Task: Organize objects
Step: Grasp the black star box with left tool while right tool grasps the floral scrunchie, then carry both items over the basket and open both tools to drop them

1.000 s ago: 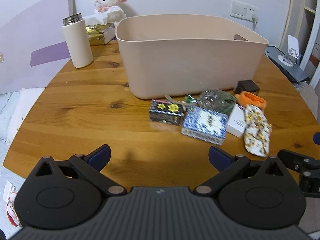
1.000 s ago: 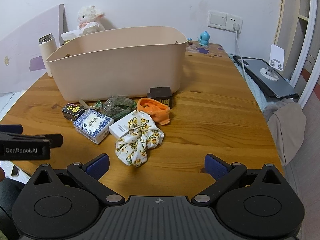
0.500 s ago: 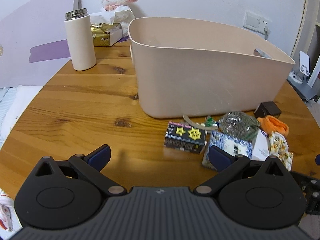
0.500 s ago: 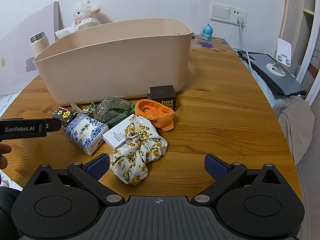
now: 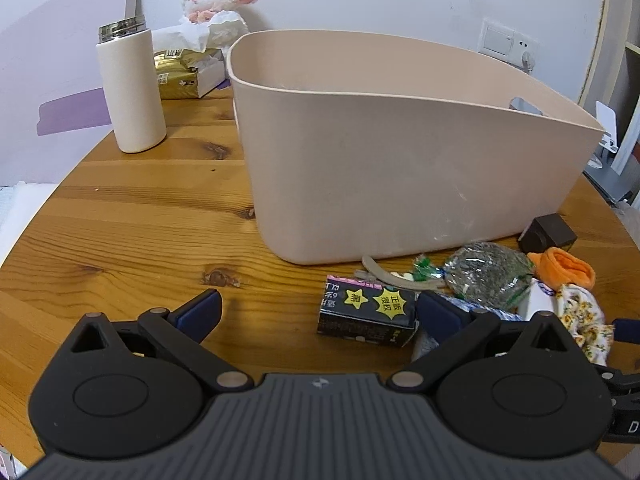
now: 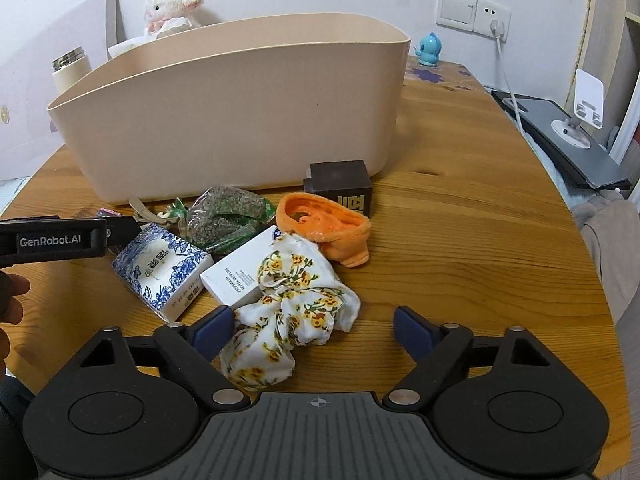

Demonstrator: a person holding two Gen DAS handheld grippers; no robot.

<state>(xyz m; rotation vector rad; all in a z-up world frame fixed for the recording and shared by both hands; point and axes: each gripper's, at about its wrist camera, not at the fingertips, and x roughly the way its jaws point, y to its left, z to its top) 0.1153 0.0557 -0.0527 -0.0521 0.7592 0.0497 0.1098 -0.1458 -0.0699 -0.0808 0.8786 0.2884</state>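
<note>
A beige plastic bin (image 5: pixel 400 152) (image 6: pixel 240 112) stands on the wooden table. In front of it lies a pile: a black box with yellow stars (image 5: pixel 368 312), a blue-patterned box (image 6: pixel 162 268), a white box (image 6: pixel 240 276), a clear bag of green bits (image 6: pixel 226 216), an orange cloth item (image 6: pixel 328 228), a dark brown box (image 6: pixel 340 186) and a floral cloth (image 6: pixel 288 308). My left gripper (image 5: pixel 318 312) is open, the starred box just ahead between its fingers. My right gripper (image 6: pixel 312 326) is open around the near end of the floral cloth.
A white bottle (image 5: pixel 130 92), a gold pack (image 5: pixel 176 72) and a plush lamb (image 5: pixel 216 4) stand behind the bin on the left. A blue figurine (image 6: pixel 430 48), a wall socket with cable and a grey stand (image 6: pixel 560 136) sit at the right. A hand shows at the left edge of the right wrist view.
Both grippers have moved forward toward the pile. The starred box now lies between the left fingers, and the floral cloth has come between the right fingers. Both stay open.
</note>
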